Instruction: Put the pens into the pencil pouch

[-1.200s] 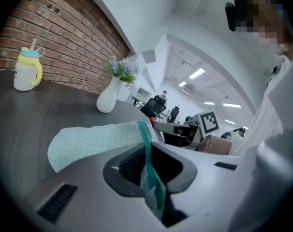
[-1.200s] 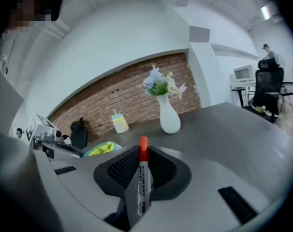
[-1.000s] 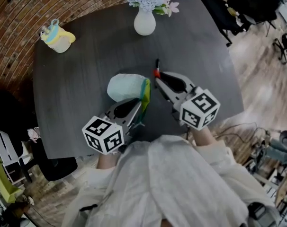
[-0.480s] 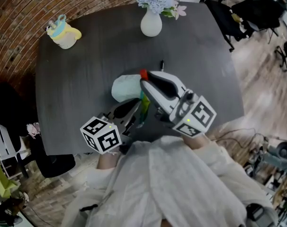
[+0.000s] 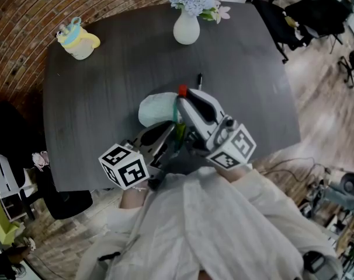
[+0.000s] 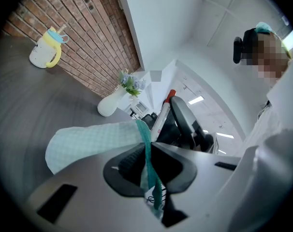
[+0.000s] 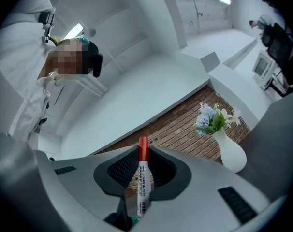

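Observation:
A pale mint pencil pouch (image 5: 155, 108) lies on the dark table (image 5: 95, 98) in front of me. My left gripper (image 5: 172, 128) is shut on its green zipper edge (image 6: 146, 149), and the pouch body (image 6: 88, 141) hangs out to the left of the jaws. My right gripper (image 5: 186, 98) is shut on a white marker (image 7: 142, 182) with a red cap (image 5: 182, 90). The marker stands up between the jaws, tilted upward just above the pouch's near end. A black pen (image 5: 199, 79) lies on the table just beyond.
A white vase of flowers (image 5: 186, 29) stands at the table's far edge. A yellow and blue cup (image 5: 79, 41) sits at the far left. Black office chairs (image 5: 282, 22) stand past the table's right side. A brick wall (image 6: 88, 37) runs behind the table.
My right gripper has risen and swung left with the marker, from beside the black pen to over the pouch's end, tipping upward. The left gripper keeps its hold on the zipper edge.

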A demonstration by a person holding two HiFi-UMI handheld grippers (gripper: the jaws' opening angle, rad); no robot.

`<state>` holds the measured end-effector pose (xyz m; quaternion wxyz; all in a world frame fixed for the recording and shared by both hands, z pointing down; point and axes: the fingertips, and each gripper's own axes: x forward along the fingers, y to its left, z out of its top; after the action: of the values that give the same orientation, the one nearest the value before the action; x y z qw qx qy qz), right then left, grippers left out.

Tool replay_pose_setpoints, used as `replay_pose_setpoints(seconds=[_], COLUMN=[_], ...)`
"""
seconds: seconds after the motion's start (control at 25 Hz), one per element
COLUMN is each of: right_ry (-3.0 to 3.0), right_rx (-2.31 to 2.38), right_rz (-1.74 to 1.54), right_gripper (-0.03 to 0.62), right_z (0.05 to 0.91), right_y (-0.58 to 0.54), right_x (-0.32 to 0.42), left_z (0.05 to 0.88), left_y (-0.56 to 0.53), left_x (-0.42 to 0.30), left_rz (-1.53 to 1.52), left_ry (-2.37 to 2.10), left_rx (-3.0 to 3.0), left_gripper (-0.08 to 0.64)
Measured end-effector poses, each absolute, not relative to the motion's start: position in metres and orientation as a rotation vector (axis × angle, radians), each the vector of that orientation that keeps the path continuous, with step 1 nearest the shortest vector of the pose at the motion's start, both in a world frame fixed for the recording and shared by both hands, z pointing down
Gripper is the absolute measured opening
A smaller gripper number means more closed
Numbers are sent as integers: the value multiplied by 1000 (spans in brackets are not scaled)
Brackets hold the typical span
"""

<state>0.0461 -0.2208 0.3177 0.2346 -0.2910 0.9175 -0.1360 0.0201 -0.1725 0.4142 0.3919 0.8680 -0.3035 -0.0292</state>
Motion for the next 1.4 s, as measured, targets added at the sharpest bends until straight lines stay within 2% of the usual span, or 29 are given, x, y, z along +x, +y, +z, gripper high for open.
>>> replay_pose_setpoints(seconds=[0.96, 1.4], right_ry=[2868, 2960], right_rx=[-808, -1086], right_rz=[-492, -676], right_gripper=[62, 63], right_z=[397, 434], right_y=[-191, -240], right_x=[44, 75], left_z=[416, 423], left_y=[-178, -178], left_x=[13, 16], left_rz=[-110, -85], left_ry=[-792, -773], left_rx=[2172, 2175], left_gripper=[38, 38])
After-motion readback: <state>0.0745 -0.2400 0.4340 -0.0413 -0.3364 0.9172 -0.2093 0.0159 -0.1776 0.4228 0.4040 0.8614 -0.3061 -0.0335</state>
